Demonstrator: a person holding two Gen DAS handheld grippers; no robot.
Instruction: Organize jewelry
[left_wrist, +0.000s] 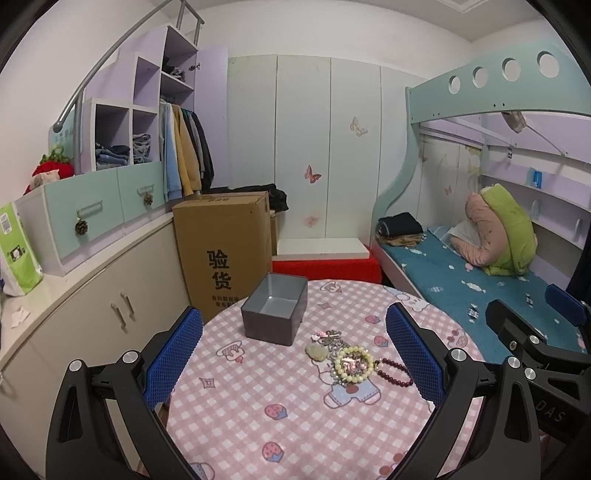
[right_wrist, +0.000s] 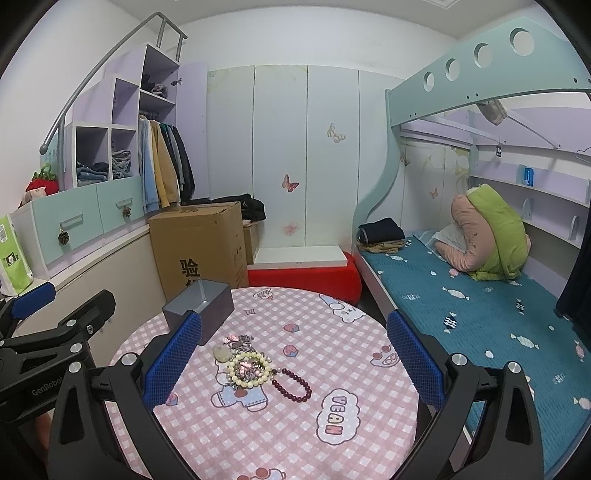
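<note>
Both grippers hang above a round table (left_wrist: 258, 424) with their blue-padded jaws spread wide and nothing between the pads. The left gripper (left_wrist: 293, 354) frames the jewelry pile in its gap: a cream bead bracelet (left_wrist: 354, 363) lies toward the right finger, at about 2 o'clock from the gap's centre, with a dark red bead bracelet (left_wrist: 397, 371) touching it and reaching almost under that finger. A pale stone pendant (left_wrist: 316, 351) and a tangle of chains (left_wrist: 332, 338) sit just beyond. At 11 o'clock, farther across the pink checked cloth, stands an open grey box (left_wrist: 275, 314), empty. The right gripper (right_wrist: 293, 356) sees the same heap nearer its left finger, at 9 o'clock. A cardboard carton (left_wrist: 225, 251) stands past the table's edge at 11 o'clock; a bunk bed (left_wrist: 480, 280) runs along 2 o'clock.
</note>
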